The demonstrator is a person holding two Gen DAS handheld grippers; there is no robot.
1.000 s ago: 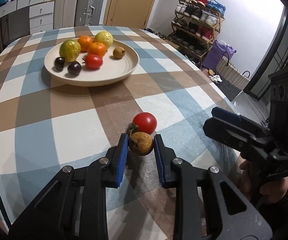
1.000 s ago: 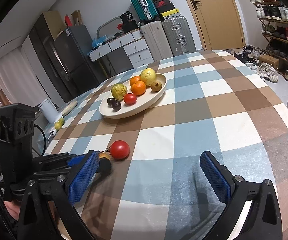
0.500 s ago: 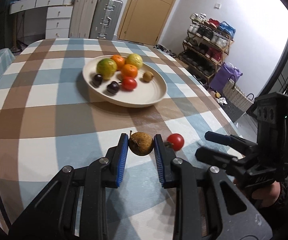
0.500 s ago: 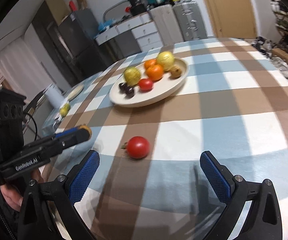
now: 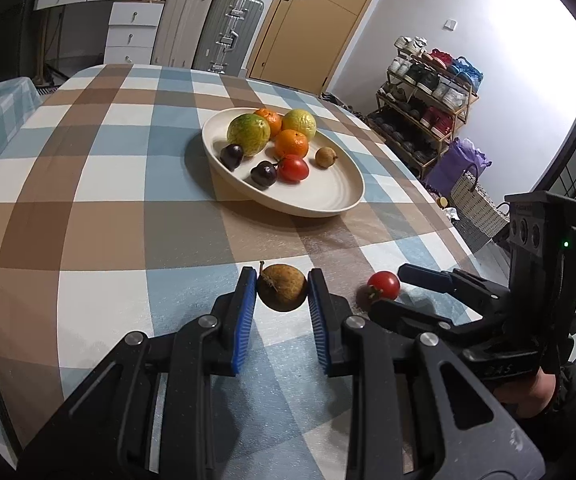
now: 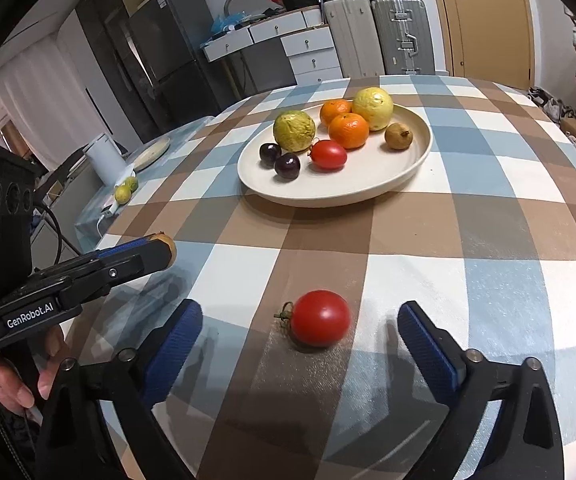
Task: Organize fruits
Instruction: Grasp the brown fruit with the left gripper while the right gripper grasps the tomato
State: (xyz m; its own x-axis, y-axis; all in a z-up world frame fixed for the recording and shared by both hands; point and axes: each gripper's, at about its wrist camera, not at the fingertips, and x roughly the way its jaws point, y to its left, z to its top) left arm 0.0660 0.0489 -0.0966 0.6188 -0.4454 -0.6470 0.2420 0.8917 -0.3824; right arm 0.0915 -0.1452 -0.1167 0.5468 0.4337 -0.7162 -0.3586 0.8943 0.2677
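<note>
1. The left gripper (image 5: 282, 294) is squeezing a small brown fruit (image 5: 282, 286) between its blue pads, holding it up off the checkered tablecloth (image 5: 88, 200), near the front edge of the table.
2. The right gripper (image 6: 299, 336) is sitting wide apart around a loose red tomato (image 6: 319, 318) that's lying on the cloth near that same front edge. Its jaws have just been closing in a bit, but neither pad is touching the tomato, so nothing's gripped there.
3. In the left wrist view, the tomato (image 5: 383, 285) is sitting just right of the held brown fruit, with the right gripper's (image 5: 391, 286) fingers on either side of it.
4. Nothing is blocking the stretch of cloth between the two grippers and the plate.
5. The cream plate (image 6: 367, 184) is sitting toward the middle of the table, and it's holding a green-yellow round fruit (image 6: 293, 130), a yellow one (image 6: 372, 108), two oranges (image 6: 347, 130), two dark plums (image 6: 287, 166), a longish red tomato (image 6: 327, 154) and another small brown fruit (image 6: 398, 135) by its right rim.
6. Behind the far edge of the table there are suitcases (image 6: 401, 36), white drawers (image 6: 311, 52) and a wooden door (image 6: 483, 16); a shoe rack (image 5: 423, 92) is standing off to the right.
</note>
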